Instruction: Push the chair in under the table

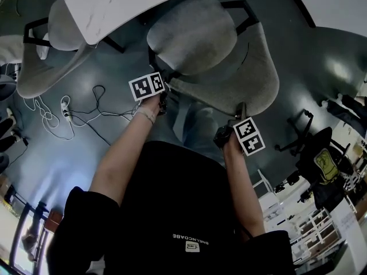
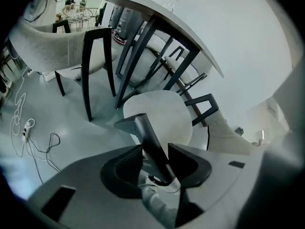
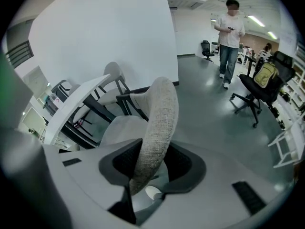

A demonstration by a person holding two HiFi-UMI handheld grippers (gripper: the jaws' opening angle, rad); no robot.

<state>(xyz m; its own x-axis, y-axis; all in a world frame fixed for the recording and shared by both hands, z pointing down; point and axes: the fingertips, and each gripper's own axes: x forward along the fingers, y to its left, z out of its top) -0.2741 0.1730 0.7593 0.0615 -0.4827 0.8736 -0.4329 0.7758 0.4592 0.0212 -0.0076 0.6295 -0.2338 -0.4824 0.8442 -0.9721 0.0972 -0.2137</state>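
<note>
On the chair (image 1: 198,36), my left tool (image 2: 153,152) clamped the black frame bar (image 2: 145,130), my right tool (image 3: 148,162) the fabric backrest (image 3: 161,113); counter (image 1: 109,7) at 12 o'clock.

The glossy blue-grey floor (image 1: 57,165) carries everything here. A grey fabric chair with black legs (image 1: 212,44) stands on it, its seat close to the edge of the white marble-patterned worktop (image 1: 114,4). A 2nd grey chair (image 1: 54,39) stands at the worktop's other side, to the left in the head view. The worktop's slanted black legs (image 2: 138,51) reach the floor. Left of the chairs, a white power strip (image 1: 65,109), loose white cables (image 1: 43,119) and a looping black cable (image 1: 103,114) lie on the floor. Far right, a black office chair (image 1: 309,148) stands well apart.
</note>
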